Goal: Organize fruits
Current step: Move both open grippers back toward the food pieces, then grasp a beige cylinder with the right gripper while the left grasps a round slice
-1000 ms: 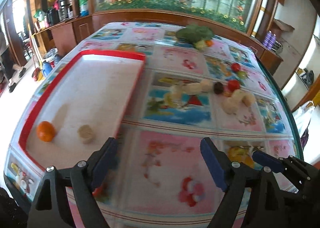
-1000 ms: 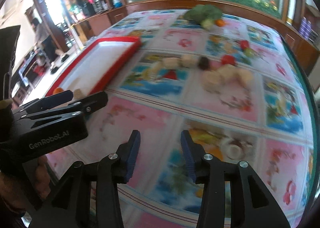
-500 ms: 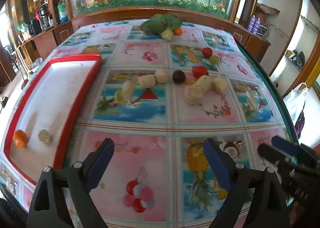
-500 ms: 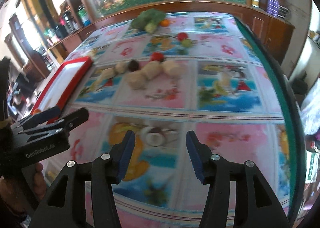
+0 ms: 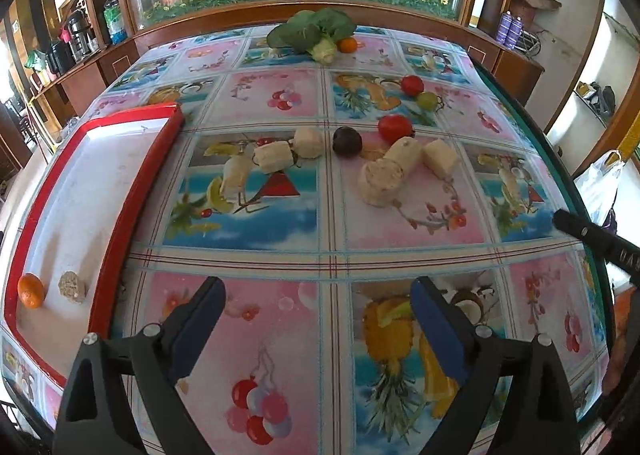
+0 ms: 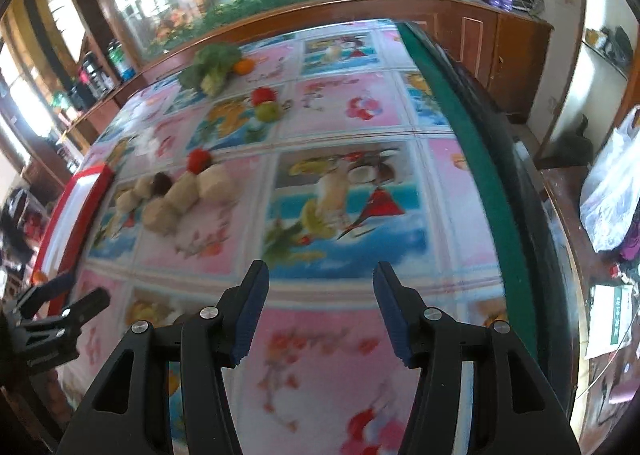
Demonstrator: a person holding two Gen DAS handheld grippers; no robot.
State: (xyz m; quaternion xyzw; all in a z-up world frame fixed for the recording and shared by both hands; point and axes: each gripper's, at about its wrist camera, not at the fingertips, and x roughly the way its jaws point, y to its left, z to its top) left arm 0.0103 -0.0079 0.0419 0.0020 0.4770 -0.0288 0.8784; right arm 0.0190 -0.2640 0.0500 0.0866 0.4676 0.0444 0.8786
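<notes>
only an orange (image 5: 31,290) and one pale piece (image 5: 72,287) lie in the red tray (image 5: 120,215), left of the left gripper (image 5: 318,309); most fruits (image 5: 380,159) wait far ahead. both left gripper and right gripper (image 6: 320,305) have just been opening, jaws apart, nothing between them

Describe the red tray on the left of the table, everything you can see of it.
The red tray is a long, shallow rectangle with a raised red rim and a pale, scuffed white floor; it looks like plastic. It lies flat on the patterned tablecloth along the table's left side, reaching toward the near edge. Inside, at its near end, sit a small orange and a pale beige cut piece, close together but apart. The rest of its floor is bare. Neither tool touches it.
</notes>
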